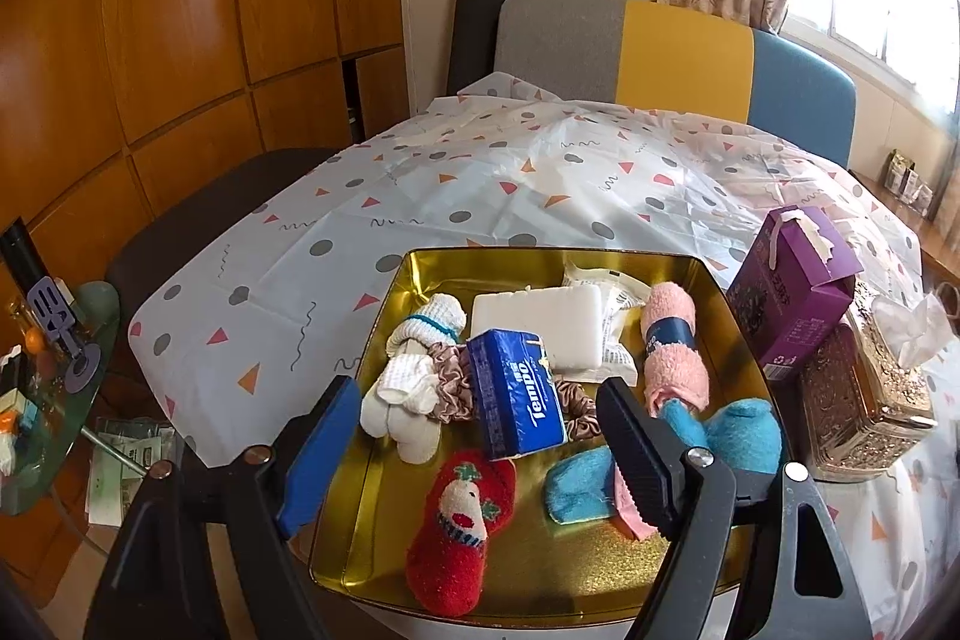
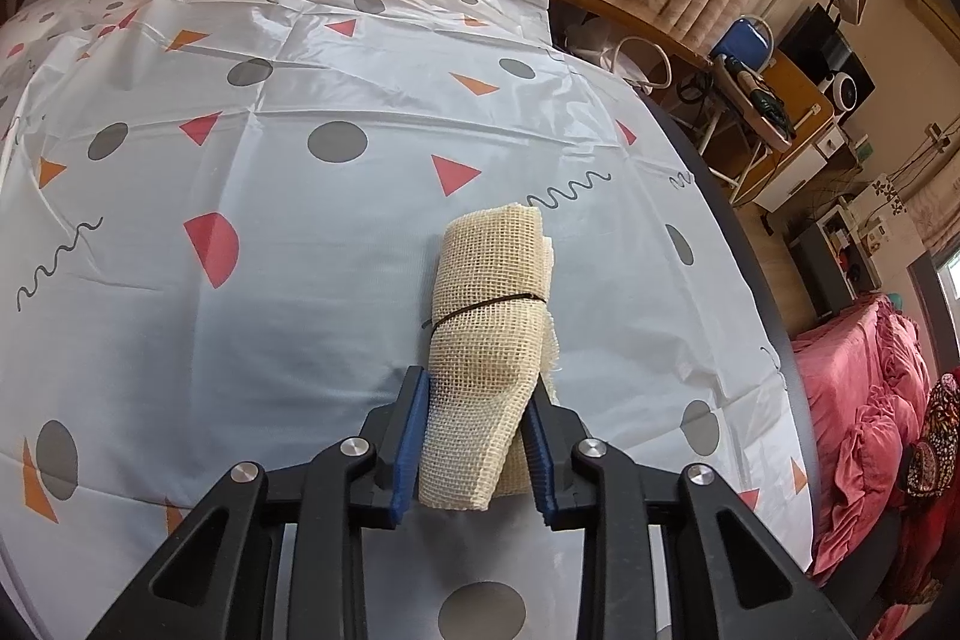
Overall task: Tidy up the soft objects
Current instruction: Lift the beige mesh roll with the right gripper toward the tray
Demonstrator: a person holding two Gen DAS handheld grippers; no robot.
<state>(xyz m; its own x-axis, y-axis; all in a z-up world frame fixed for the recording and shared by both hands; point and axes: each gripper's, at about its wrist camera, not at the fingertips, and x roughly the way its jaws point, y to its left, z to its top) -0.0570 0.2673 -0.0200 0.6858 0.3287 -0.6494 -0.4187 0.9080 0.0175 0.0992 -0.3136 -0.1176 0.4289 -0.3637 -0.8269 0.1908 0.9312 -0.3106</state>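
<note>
Gold tin tray: glossy metal, glittery floor. Tablecloth: smooth shiny plastic, creased. Red sock: fuzzy fleece. Tempo tissue pack: glossy film. Rolled mesh cloth: coarse open weave, matt. Cabinet: glossy wood.

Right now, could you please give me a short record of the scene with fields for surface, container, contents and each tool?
surface: table under a patterned cloth
container: gold tin, open, no lid in view
contents: blue Tempo tissue pack, red sock, pink rolled towel, blue socks, white socks, white pad
beside tin: purple box, ornate tissue holder
left tool: open, empty, above the tin
right tool: shut on beige mesh roll, tied with a dark band, its far end lying on the cloth
</note>
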